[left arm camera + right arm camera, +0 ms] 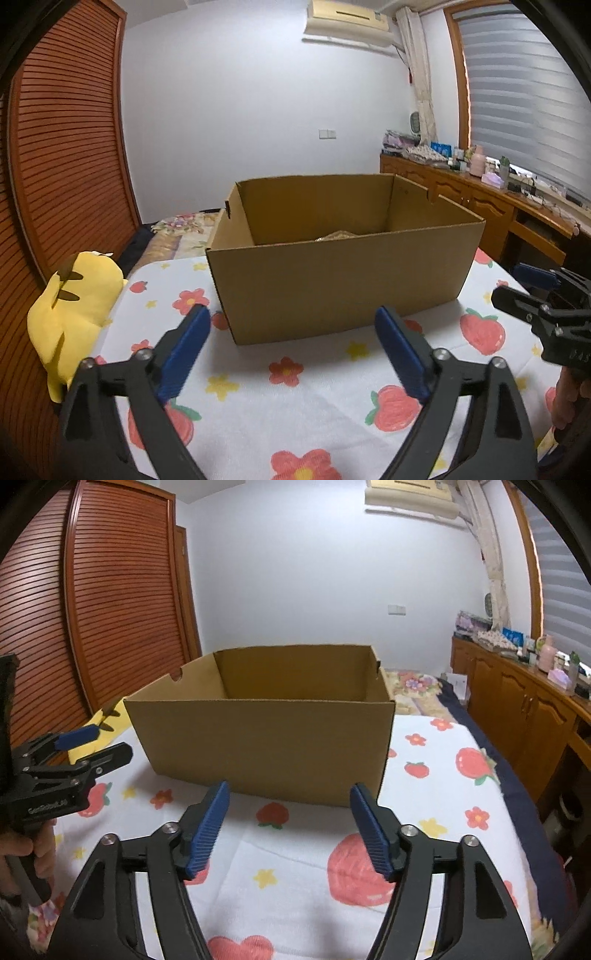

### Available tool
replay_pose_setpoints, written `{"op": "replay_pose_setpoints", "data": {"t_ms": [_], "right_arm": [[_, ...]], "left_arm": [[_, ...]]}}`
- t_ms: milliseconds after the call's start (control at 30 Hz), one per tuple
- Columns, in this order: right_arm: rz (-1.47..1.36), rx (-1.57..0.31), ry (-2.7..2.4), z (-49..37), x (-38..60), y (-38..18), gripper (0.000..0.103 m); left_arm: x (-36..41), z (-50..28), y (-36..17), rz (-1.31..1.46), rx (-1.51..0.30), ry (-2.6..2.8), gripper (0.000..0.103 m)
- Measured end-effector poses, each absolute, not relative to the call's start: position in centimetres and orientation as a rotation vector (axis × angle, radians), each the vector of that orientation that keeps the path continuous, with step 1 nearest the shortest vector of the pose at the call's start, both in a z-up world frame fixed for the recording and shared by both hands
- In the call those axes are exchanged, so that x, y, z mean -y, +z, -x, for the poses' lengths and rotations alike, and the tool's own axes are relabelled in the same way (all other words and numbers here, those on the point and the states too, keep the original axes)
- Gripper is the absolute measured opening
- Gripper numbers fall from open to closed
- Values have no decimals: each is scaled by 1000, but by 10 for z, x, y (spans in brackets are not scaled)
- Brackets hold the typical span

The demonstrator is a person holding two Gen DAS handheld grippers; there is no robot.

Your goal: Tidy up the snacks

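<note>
Sitting on the flower-and-strawberry cloth (pixel 303 413) that covers the table is an open cardboard box (pixel 340 288), the biggest thing in reach and the place where snacks would go; it stands just beyond both grippers, with its near wall facing them. Its flaps are folded down or gone, the walls look like thin corrugated board, so it should be light and fairly stiff but easy to dent or slide across the soft cloth if pushed at one corner. Taking it by the top rim of a side wall, one gripper on each side, seems the safest hold. Something pale and crinkled shows low inside the box (pixel 338 235), perhaps a snack packet, though too little of it shows to be sure; a packet like that would be soft and slippery. The left gripper (pixel 291 350) has its jaws spread wide with nothing between them, and the right gripper (pixel 290 827) is likewise parted and empty. A yellow plush toy (pixel 75 306) lies at the table's left edge.
</note>
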State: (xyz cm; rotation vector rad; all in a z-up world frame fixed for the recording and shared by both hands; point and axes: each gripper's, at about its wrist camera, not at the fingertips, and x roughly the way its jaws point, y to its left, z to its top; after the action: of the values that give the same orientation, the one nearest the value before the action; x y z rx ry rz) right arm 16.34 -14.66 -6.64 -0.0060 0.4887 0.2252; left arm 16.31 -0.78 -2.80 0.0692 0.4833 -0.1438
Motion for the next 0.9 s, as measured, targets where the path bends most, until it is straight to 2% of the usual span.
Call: {"op": "replay_pose_setpoints", "data": {"t_ms": [67,167,267,900], "right_arm": [[6,-475,216,-159,147,-65,88],[14,-462,200,-152,147,-63,93],[26,-448,181,-147,146,-62,103],[25,-412,127,-118,153,-58,103]], "left_arm": [[6,-157,-25,-52,-457,-138,103],[4,-148,-22,-46,-425,-130,103],[9,-145,-20,-67,-439,-119,103],[8,-108,-31,-58,-466,-77,103]]}}
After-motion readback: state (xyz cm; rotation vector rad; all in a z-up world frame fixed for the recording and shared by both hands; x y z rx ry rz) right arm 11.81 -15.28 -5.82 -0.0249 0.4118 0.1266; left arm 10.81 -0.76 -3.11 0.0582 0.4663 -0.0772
